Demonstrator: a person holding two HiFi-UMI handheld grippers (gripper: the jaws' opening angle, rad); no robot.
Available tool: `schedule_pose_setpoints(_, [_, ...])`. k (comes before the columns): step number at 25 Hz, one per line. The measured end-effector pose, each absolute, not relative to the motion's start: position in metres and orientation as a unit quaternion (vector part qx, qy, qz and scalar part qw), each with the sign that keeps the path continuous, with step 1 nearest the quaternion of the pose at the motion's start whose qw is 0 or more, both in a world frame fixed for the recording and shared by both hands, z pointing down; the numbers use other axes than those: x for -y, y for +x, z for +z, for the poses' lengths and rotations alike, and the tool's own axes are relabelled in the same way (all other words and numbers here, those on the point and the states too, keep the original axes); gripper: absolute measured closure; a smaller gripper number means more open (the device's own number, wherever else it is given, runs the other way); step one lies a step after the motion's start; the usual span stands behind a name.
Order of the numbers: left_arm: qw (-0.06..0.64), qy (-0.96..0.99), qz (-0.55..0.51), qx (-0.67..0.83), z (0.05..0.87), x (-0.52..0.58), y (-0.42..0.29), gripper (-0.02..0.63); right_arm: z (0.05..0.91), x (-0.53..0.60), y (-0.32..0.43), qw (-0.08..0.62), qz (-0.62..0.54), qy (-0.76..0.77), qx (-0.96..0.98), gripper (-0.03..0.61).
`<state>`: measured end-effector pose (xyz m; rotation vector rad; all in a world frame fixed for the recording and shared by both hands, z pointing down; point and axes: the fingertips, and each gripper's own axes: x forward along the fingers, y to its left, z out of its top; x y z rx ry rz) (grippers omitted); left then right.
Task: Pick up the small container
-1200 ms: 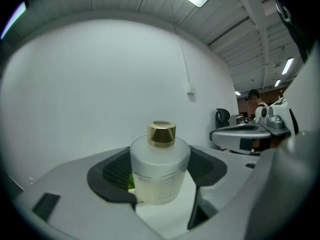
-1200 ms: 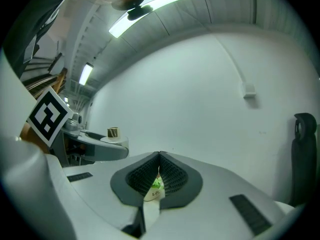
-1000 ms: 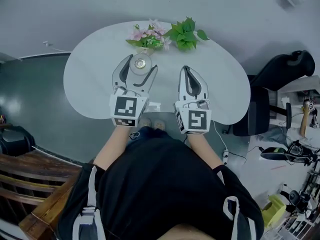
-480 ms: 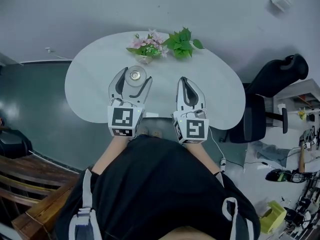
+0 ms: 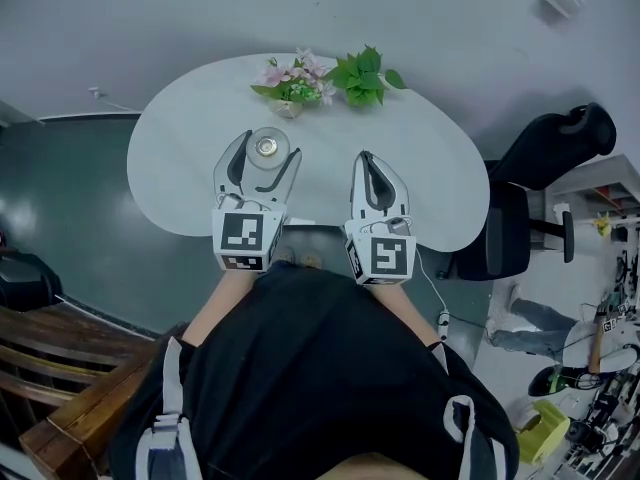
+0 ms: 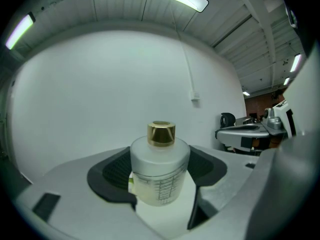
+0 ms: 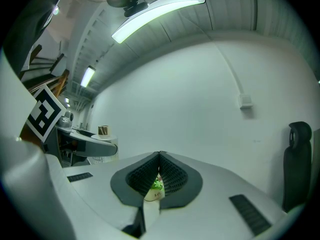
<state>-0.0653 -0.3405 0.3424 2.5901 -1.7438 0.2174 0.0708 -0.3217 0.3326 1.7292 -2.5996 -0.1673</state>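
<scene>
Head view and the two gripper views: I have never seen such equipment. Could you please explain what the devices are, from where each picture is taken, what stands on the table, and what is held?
There is no robot here. A person holds a tool in each hand, the left gripper and the right gripper. Each has two fingers and a cube with square markers. The head view comes from a camera on the person's head, looking steeply down. Each gripper view comes from a camera riding on that gripper, looking along its fingers. At the far edge of the white table stand pink flowers and a green plant. The left gripper's fingers are closed on a frosted bottle with a gold cap. The right gripper's fingers are shut together and hold nothing.
</scene>
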Motion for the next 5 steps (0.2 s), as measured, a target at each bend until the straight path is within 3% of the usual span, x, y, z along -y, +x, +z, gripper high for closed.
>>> schedule_pose_setpoints(5, [0.007,0.828,0.069,0.556,0.3442,0.336,-0.0637,0.282,0.3346,0.3167,0.0712,0.009,-0.052,0.551,0.833,0.557])
